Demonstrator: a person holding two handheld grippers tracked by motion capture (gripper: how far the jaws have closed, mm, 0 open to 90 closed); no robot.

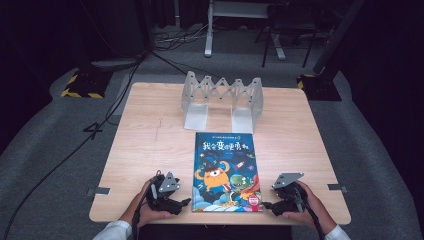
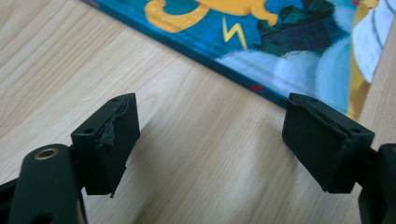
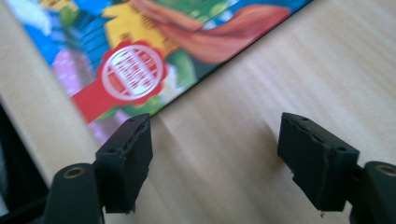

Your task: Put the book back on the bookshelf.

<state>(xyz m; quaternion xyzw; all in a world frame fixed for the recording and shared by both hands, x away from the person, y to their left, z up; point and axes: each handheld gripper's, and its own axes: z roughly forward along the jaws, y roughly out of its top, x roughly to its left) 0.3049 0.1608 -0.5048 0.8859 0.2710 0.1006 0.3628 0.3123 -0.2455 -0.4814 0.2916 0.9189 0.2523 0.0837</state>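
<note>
Picture book (image 1: pixel 226 171) lies flat, cover up, at the near middle of the desk (image 1: pixel 145 145). Left gripper (image 1: pixel 183 202) sits just beside its left edge, jaws released, grasping nothing. Right gripper (image 1: pixel 265 204) sits just off its near right corner, jaws likewise released. Folding rack (image 1: pixel 222 95) stands beyond the book.

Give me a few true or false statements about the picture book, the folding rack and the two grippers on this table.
1. The picture book lies flat and closed on the table. True.
2. The left gripper is clamped on the book. False: its jaws stand open over bare wood.
3. The folding rack stands beyond the book. True.
4. The right gripper holds the book's corner. False: open, nothing between its jaws.
5. The book stands in the rack. False: it lies in front of it.
</note>
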